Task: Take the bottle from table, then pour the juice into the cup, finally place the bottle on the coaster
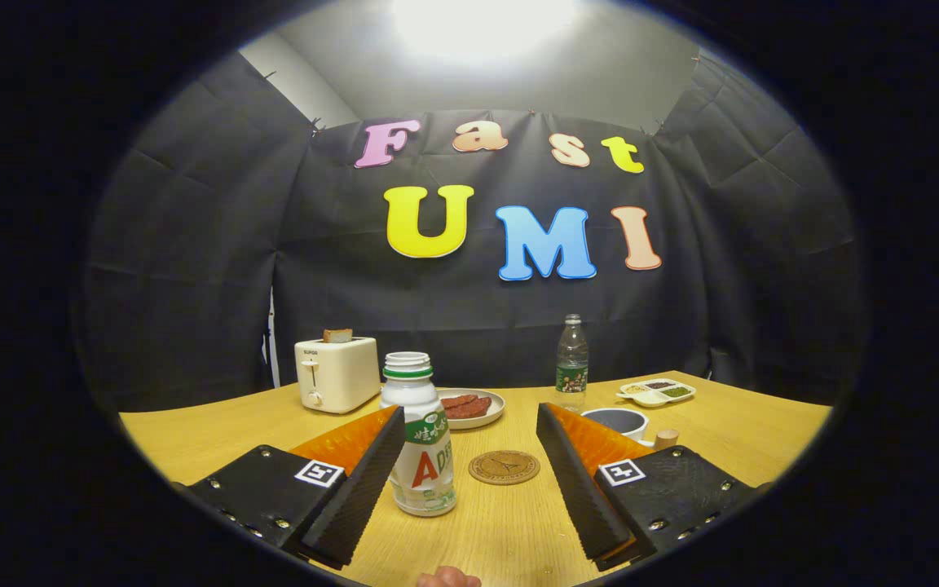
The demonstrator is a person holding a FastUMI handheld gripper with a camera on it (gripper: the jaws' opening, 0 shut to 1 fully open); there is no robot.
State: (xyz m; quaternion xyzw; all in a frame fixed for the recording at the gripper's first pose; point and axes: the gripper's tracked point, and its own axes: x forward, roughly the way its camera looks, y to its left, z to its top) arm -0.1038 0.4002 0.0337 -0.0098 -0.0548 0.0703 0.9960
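Staged recording booth: black cloth wall (pixel 192 269) behind wooden table (pixel 225 432) dressed kitchen-style with toaster (pixel 337 375), plate (pixel 473 408).

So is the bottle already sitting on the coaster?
No, the bottle stands on the table beside the left finger of the open gripper, with the coaster bare alongside it.

Not much to read here. The toaster (pixel 337 373) had a tiny brand word on its front, too small to trust. Each finger of the tool (pixel 469 417) wore a square black-and-white marker, and the fingers stood wide apart, with the bottle (pixel 419 444) between them, just beside the left one.
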